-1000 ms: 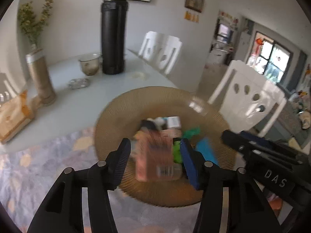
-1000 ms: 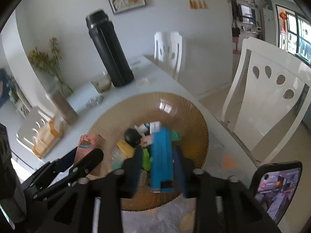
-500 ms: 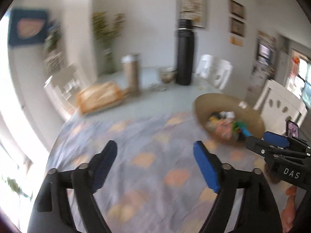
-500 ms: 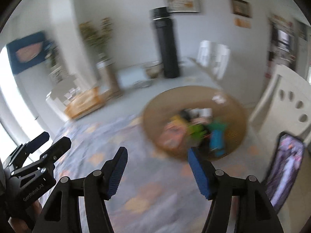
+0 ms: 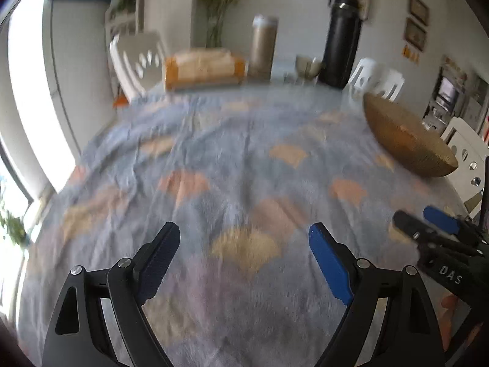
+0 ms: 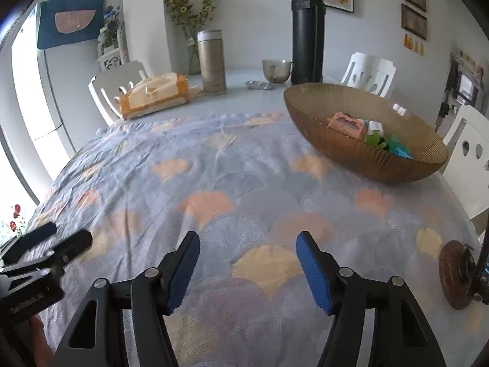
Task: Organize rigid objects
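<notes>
A ribbed amber glass bowl [image 6: 351, 146] stands on the far right of the table. It holds a pink box [image 6: 347, 124], a green piece [image 6: 374, 139], a blue piece [image 6: 402, 152] and other small things. In the left wrist view the bowl [image 5: 406, 140] shows side-on, its contents hidden. My left gripper [image 5: 244, 241] is open and empty, low over the patterned cloth [image 5: 238, 177]. My right gripper [image 6: 247, 249] is open and empty over the cloth [image 6: 214, 183], well short of the bowl. Each gripper shows at the edge of the other's view.
At the table's far end stand a black flask [image 6: 307, 35], a small glass bowl [image 6: 276, 70], a gold canister [image 6: 211, 61] and an orange tissue pack [image 6: 152, 94]. White chairs [image 6: 467, 159] ring the table. A brown round coaster [image 6: 455, 278] and a phone edge sit at the right.
Both grippers let go of the pink box and blue piece in the bowl, opened, and pulled back and down over the cloth. The bowl now lies far to the right.
</notes>
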### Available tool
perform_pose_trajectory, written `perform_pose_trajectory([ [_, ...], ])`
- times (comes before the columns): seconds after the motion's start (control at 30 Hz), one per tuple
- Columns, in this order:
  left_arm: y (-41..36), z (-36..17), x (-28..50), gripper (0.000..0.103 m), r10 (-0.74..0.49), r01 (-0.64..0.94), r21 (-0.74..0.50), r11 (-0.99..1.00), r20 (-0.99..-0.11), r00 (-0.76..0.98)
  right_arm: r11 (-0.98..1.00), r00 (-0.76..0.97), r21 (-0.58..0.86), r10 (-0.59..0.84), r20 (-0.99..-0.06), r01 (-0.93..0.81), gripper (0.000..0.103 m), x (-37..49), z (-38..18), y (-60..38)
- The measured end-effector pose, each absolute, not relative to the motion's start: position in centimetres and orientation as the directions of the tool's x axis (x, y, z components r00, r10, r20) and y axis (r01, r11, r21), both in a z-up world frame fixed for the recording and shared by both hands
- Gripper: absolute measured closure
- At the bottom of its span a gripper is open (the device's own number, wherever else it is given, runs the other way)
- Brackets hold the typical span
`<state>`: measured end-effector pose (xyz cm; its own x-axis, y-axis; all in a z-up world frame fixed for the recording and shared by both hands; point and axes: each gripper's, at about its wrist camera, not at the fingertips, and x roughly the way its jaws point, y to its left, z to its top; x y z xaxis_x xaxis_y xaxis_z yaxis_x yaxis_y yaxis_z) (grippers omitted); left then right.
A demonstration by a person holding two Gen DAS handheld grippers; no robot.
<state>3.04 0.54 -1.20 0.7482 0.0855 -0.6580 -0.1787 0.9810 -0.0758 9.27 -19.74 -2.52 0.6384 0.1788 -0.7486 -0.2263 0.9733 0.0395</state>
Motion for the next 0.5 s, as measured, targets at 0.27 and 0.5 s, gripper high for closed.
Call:
perform_pose_trajectory([
  [0.27,-0.1,-1.5,3.5,0.01,0.103,-0.182,-0.044,0.982,-0.684,0.722,0.985,0.627,0.028,0.132,-0.768,-0.173,0.03,9.6,-2.9,-20.3],
  [0.5,-0.7,-1.6,3.5,0.01,0.111,-0.167,-0.014,0.986,-0.693,0.712,0.981,0.653,-0.027,0.107,-0.749,-0.192,0.02,8.9,-2.5,-19.3],
])
